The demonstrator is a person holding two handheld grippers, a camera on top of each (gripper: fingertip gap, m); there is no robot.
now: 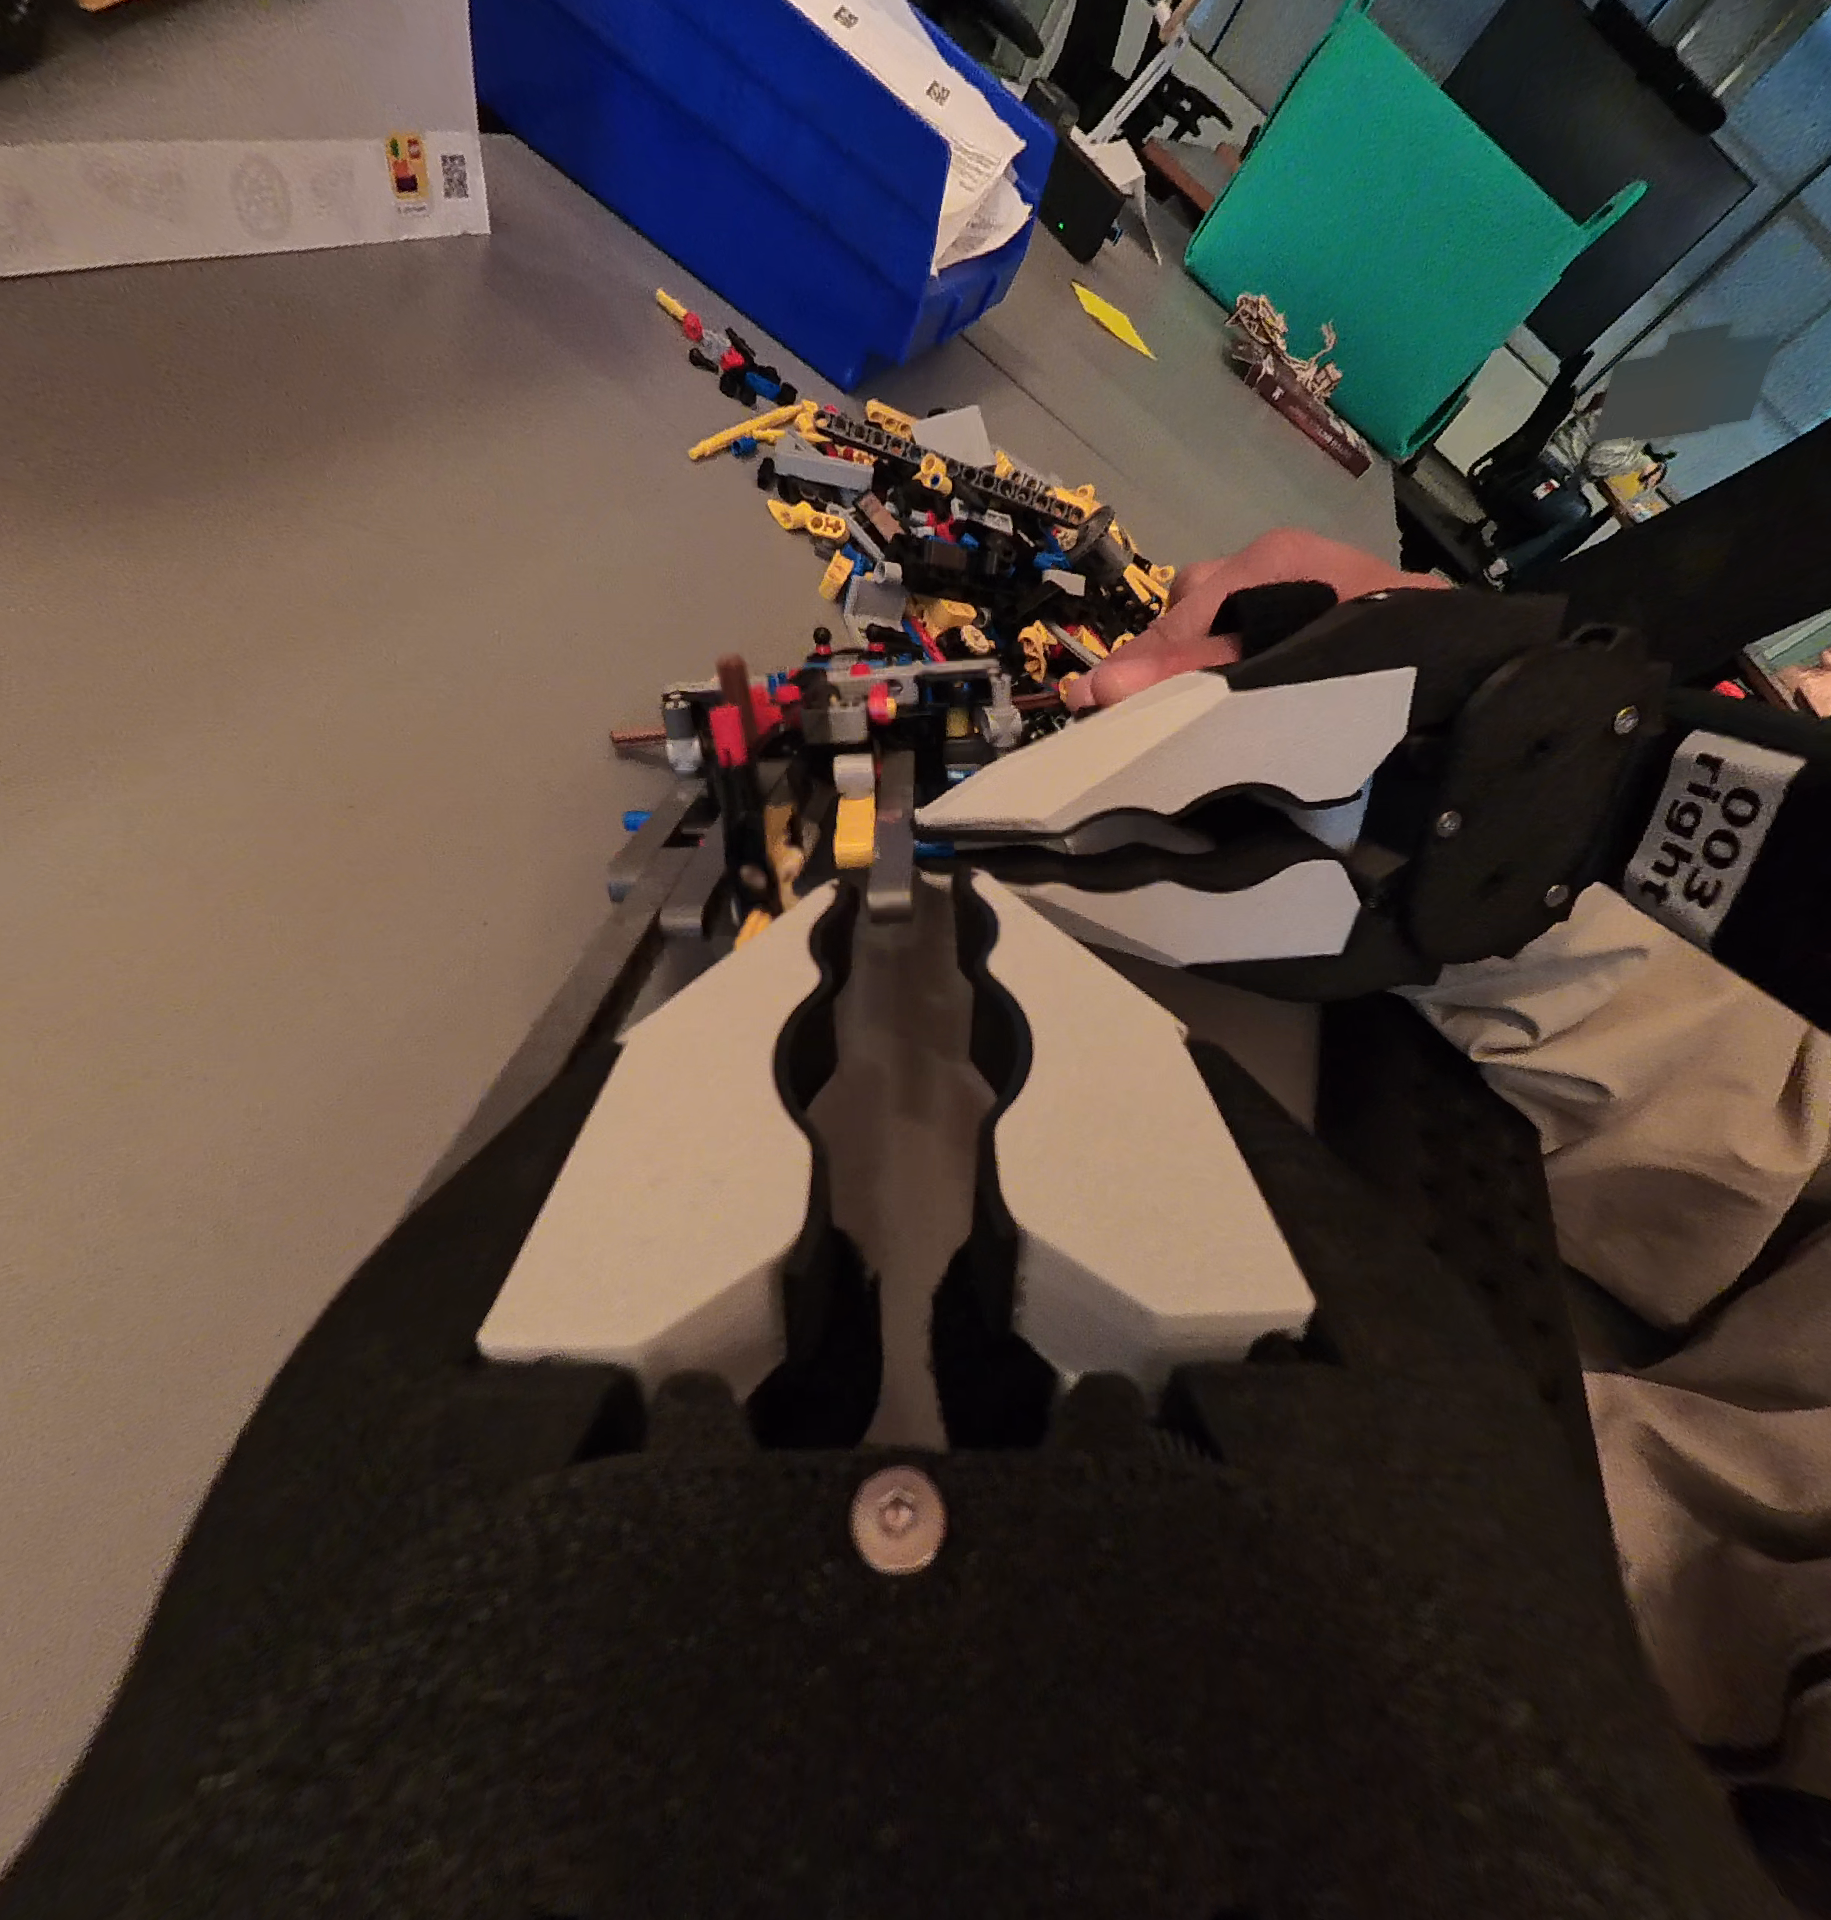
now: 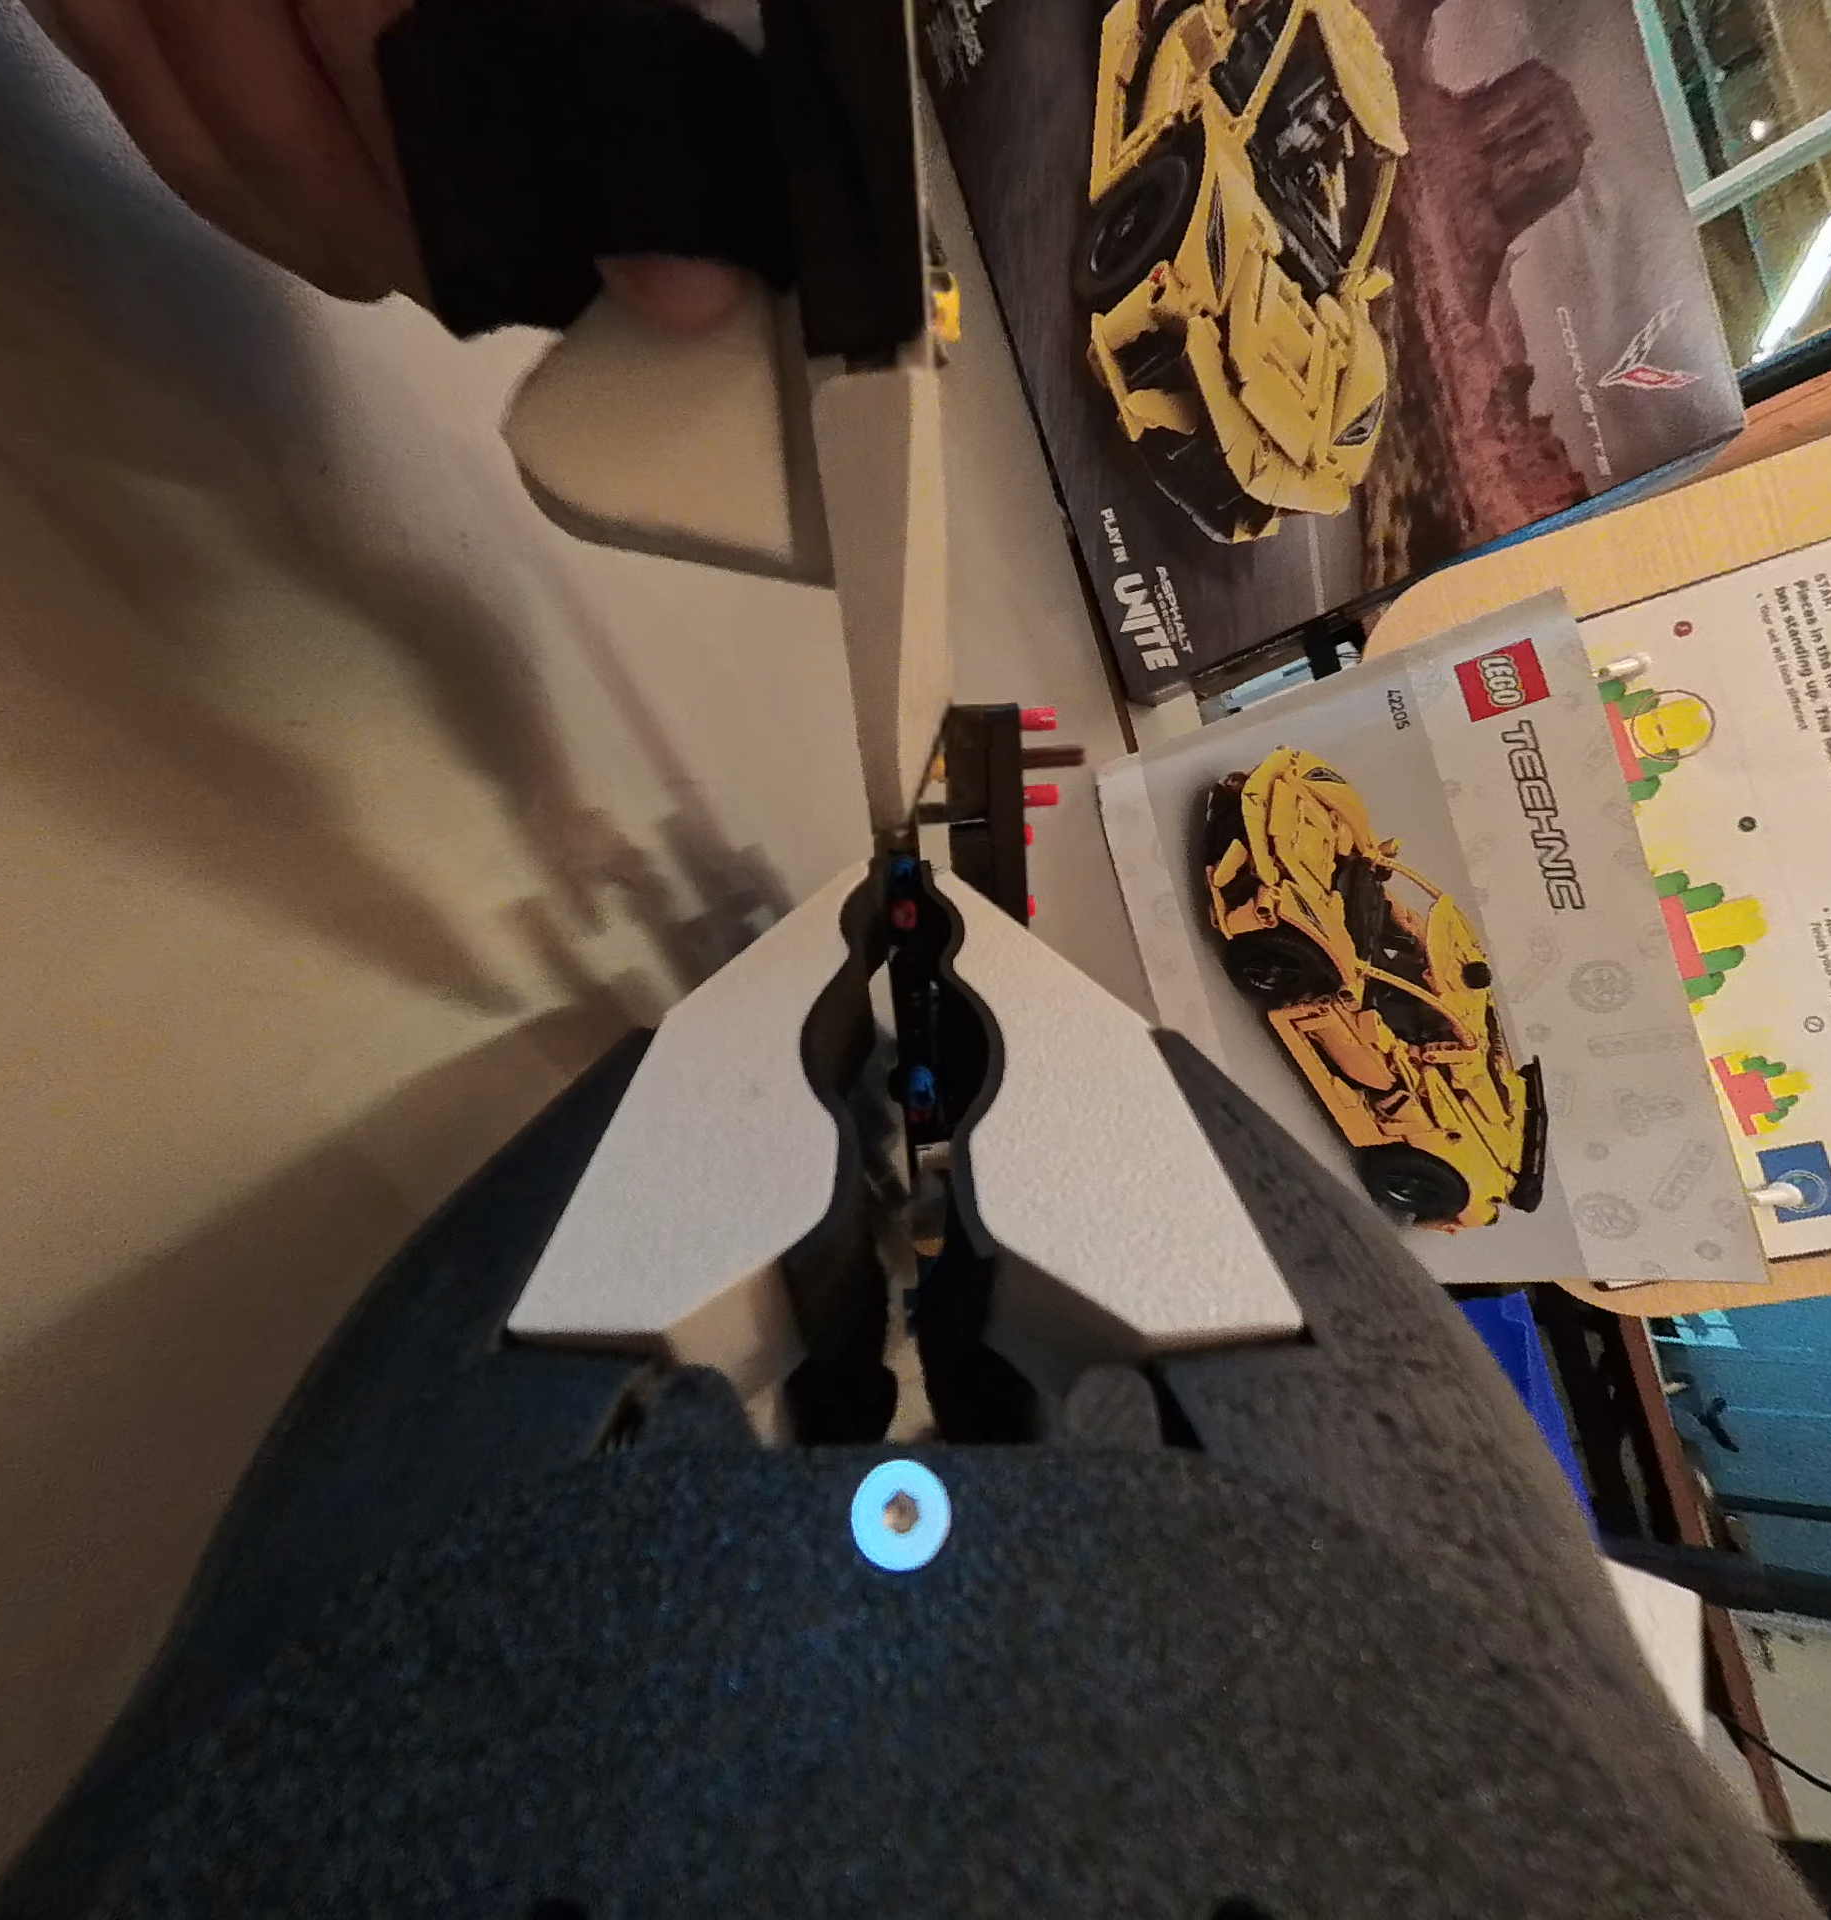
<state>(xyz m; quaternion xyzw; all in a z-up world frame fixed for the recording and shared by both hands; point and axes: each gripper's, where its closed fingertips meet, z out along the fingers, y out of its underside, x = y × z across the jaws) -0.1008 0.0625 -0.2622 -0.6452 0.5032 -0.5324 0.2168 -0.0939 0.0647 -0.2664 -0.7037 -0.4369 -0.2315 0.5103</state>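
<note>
a half-built brick model point(image 1: 838, 748) of black, grey, red, blue and yellow parts sits at the near edge of a grey table point(image 1: 267, 623), gripped from two sides. in the left wrist view the left gripper point(image 1: 895, 894) reaches in from below, its pale fingers point(image 1: 682, 1122) close together at the tips on a dark grey beam point(image 1: 890, 852) that sticks out of the model toward the camera, its long axis running along the fingers. the right gripper point(image 1: 932, 831) enters from the right in the same view, its fingers nearly together, tips at the model's near side beside a yellow piece point(image 1: 854, 826); a hand point(image 1: 1202, 623) rests above it. only this view shows the heap of loose bricks point(image 1: 984, 540) just behind the model, the blue bin point(image 1: 765, 166) with papers in it farther back, a green bag point(image 1: 1389, 229) and a white printed sheet point(image 1: 215, 197). the right wrist view, turned on its side, shows what the other cannot: a thin black strip of the model point(image 2: 916, 1039), studded with blue and red pins, pinched between the right gripper's point(image 2: 906, 883) fingers, its long axis running straight away from the camera. beyond the tips stands a black block with red pegs point(image 2: 994, 810), the left gripper's pale finger point(image 2: 672, 457) blurred above it. to the right lie an instruction booklet point(image 2: 1410, 987) and a box point(image 2: 1306, 312), each picturing a yellow car, and a coloured card point(image 2: 1773, 883).
</note>
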